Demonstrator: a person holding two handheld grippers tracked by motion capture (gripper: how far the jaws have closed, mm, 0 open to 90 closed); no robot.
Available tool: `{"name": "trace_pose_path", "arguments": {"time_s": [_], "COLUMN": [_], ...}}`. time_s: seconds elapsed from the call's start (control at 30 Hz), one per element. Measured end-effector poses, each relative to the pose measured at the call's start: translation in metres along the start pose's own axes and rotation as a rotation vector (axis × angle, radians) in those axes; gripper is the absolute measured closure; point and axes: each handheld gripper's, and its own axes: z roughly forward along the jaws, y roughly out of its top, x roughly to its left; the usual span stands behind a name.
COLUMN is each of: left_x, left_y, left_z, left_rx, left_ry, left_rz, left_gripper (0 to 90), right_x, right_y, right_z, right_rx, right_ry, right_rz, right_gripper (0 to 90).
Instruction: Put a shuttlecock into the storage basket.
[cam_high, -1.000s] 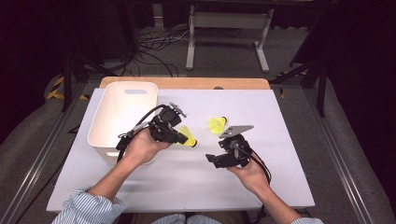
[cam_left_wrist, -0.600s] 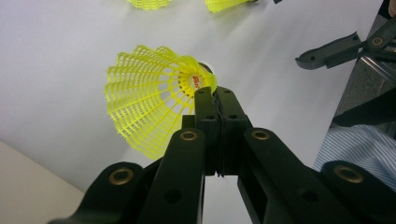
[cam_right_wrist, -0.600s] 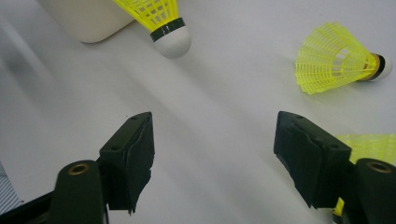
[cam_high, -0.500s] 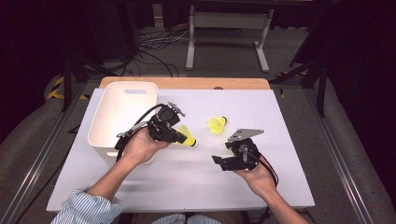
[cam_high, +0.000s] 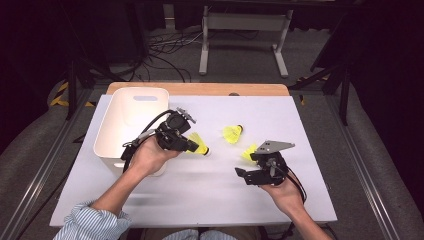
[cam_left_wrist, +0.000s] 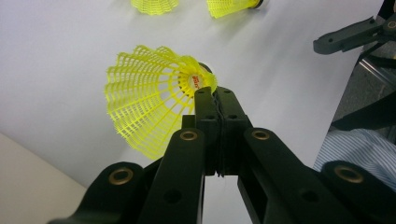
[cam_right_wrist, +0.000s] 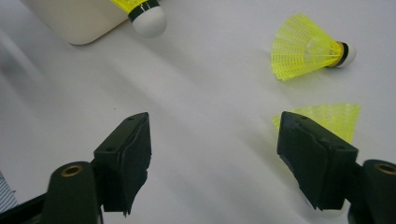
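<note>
Pinching a yellow shuttlecock (cam_left_wrist: 149, 105) by its skirt rim, left tool (cam_high: 186, 145) beside the white bin (cam_high: 131, 107), right tool (cam_right_wrist: 212, 154) spread, jaws just widening, nothing between, over the table (cam_high: 200, 190).

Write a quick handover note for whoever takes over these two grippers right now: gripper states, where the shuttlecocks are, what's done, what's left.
Left gripper: shut on the skirt rim of a yellow shuttlecock, held beside the white bin.
Right gripper: open, jaws just widened, nothing between them, low over the white table.
Second shuttlecock lies on the table; third shuttlecock lies right by the right gripper.
Done: one shuttlecock picked up. No shuttlecock visible in the bin.
Left, probably: drop the held one in the bin, then collect the other two.
</note>
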Motion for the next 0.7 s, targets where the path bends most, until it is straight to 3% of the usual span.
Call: {"name": "trace_pose_path", "arguments": {"time_s": [0.7], "left_x": [0.001], "left_y": [0.002], "left_z": [-0.007], "left_rx": [-0.014], "left_ry": [0.013], "left_rz": [0.006], "left_gripper": [89.5], "right_x": [-0.022], "right_y": [-0.030], "right_z": [-0.019], "right_rx": [-0.083], "right_ry": [-0.077], "right_rz": [0.075], "right_gripper": [23.5]}}
